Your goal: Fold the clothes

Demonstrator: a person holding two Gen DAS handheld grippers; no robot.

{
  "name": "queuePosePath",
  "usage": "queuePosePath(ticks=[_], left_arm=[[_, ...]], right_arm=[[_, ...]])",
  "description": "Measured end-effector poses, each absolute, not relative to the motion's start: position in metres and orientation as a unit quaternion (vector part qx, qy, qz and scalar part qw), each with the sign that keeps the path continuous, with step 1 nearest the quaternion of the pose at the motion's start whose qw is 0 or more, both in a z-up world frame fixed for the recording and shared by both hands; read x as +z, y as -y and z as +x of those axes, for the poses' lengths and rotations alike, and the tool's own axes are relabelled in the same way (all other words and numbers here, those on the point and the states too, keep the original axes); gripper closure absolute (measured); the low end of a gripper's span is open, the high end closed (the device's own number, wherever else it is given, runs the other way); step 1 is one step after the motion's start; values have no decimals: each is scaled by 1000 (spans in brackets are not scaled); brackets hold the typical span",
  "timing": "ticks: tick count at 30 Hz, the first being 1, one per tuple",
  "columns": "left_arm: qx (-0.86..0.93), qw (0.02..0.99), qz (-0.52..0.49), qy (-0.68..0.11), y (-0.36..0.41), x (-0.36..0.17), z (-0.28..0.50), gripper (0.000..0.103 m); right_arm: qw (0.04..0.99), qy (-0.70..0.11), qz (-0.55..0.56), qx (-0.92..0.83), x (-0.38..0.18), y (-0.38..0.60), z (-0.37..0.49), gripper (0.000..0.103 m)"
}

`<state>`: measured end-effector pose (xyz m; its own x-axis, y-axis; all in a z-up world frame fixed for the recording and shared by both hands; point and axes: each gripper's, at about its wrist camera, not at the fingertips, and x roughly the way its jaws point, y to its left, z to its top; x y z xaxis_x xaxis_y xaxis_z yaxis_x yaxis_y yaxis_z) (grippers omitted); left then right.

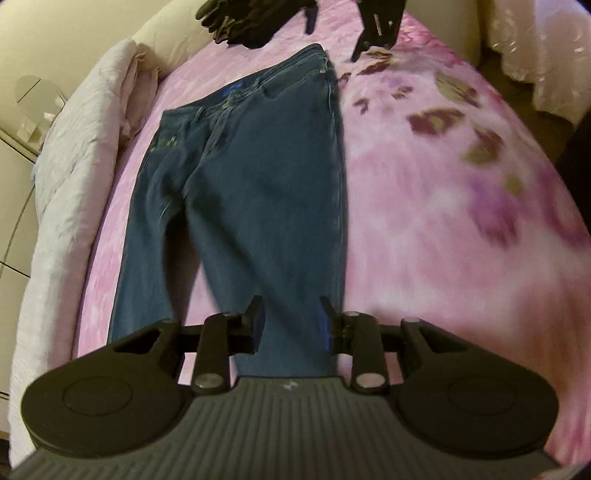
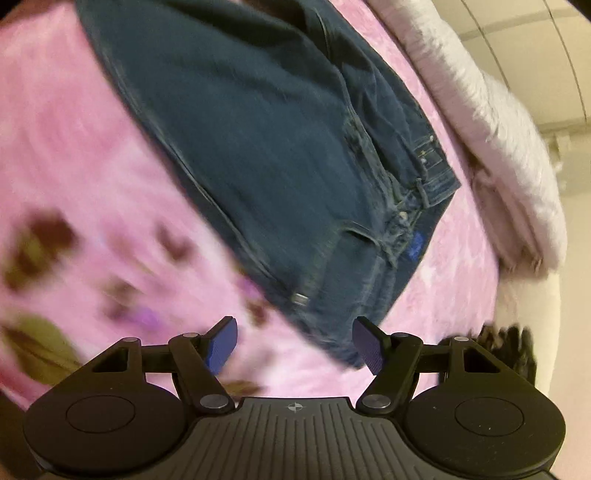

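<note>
While I hover over the bed, my left gripper has its jaws a little apart, with nothing squeezed between them. Past them lie the dark blue denim jeans, folded lengthwise on the pink flowery bedspread, nearer the bed's side edge where a white crinkly blanket is bunched. My right gripper has its blue pads spread wide and empty, just off the jeans' waistband end. Some black clothes sit by that far edge.
</note>
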<state>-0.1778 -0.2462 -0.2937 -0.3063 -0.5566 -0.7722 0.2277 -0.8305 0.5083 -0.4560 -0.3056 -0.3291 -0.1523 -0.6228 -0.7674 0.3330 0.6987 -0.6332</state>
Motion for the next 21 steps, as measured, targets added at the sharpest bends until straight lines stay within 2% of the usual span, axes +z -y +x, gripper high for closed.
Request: queuePosePath(ticks=[4,7,12,13,14,16,18,19,21], left_arm=[[-764,263,573,139,258,-324,-236,75],[-738,279,595,156,266,-339,-259,75],[-715,279,618,172,282,-354,-273,71],[-714,277,619,174,283,-354,-272,72],[-714,276,620,171,283,-353,-271,75],[-715,269,625,162,281,-352,-272,91],[-715,269,627,152,279,-350,-275,97],[-717,271,626,142,281,-348,-277,97],[-724,270,623,125,284,-341,-279,98]], right_arm=[[685,-639,-162,-312,-353,322,-501,33],[715,-604,-223,-270,-355,321,-515,34],[744,-572,-222,-264,-354,340,-523,37],[748,-569,-225,-257,-354,342,-523,43],[751,-568,-225,-249,-354,343,-524,63],[757,-568,-218,-240,-351,343,-526,67],[764,-566,-202,-234,-347,343,-528,79],[767,-566,-197,-229,-343,343,-530,92],[771,-568,-189,-218,-334,340,-536,97]])
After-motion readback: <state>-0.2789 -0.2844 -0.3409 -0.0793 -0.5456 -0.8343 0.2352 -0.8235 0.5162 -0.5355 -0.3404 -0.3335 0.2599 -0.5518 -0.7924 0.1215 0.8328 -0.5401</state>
